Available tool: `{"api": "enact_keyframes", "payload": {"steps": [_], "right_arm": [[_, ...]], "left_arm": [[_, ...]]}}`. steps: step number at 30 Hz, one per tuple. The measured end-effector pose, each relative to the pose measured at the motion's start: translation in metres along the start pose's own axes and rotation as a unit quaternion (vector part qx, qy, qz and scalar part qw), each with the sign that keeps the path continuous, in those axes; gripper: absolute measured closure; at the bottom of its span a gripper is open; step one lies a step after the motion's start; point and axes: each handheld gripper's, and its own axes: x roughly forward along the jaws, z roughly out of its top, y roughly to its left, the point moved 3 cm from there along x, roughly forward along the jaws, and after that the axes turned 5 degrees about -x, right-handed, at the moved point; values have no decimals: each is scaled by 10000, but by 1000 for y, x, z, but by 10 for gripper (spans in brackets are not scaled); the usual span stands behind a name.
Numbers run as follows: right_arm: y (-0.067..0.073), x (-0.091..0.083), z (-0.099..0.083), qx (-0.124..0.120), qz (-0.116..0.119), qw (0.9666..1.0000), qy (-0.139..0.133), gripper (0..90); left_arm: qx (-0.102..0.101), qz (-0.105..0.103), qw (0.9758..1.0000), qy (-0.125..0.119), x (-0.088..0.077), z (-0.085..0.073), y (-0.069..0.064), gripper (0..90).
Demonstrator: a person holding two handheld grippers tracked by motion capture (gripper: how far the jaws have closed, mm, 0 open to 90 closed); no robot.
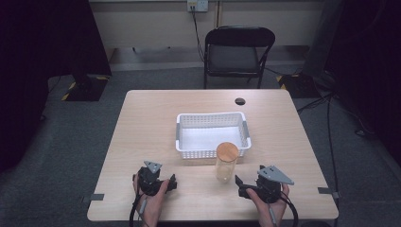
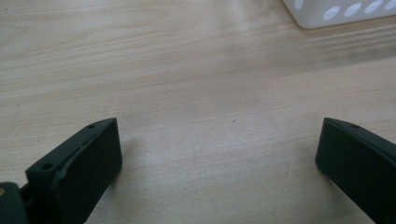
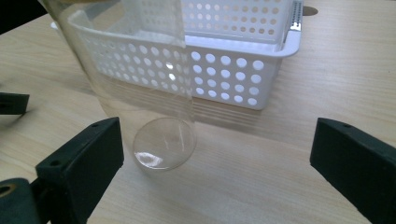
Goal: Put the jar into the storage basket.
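Observation:
A clear glass jar point(image 1: 227, 162) with a round wooden lid stands upright on the table just in front of the white perforated basket point(image 1: 211, 135). My right gripper point(image 1: 239, 187) sits low to the jar's right, open. In the right gripper view the jar point(image 3: 140, 93) stands ahead and left of centre, beyond the open right gripper point(image 3: 217, 140), with the basket point(image 3: 233, 65) behind it. My left gripper point(image 1: 171, 183) rests near the front left of the table. It is open over bare wood point(image 2: 219, 140), with a basket corner point(image 2: 345, 11) far off.
The wooden table point(image 1: 151, 123) has a dark round hole point(image 1: 240, 101) near its far edge. A black folding chair point(image 1: 235, 54) stands beyond it. The basket holds nothing. A tip of the other gripper point(image 3: 11, 103) shows at the left edge of the right gripper view.

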Motion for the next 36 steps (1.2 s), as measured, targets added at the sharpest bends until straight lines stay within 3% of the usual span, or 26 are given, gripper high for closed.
{"api": "enact_keyframes", "payload": {"steps": [15, 19, 23, 31, 36], "right_arm": [[13, -5, 17, -221, 262, 9985, -424, 14], [18, -5, 23, -258, 510, 9961, -670, 6], [23, -6, 31, -437, 606, 9936, -844, 5], [28, 2, 46, -699, 736, 9907, -911, 0], [26, 11, 51, -719, 754, 9904, -909, 0]], "left_arm": [[1, 0, 10000, -1, 0, 0, 0, 1], [1, -1, 10000, -1, 0, 0, 0, 0], [0, 0, 10000, -2, 0, 0, 0, 0], [-1, -1, 10000, -2, 0, 0, 0, 0], [0, -1, 10000, -1, 0, 0, 0, 0]]}}
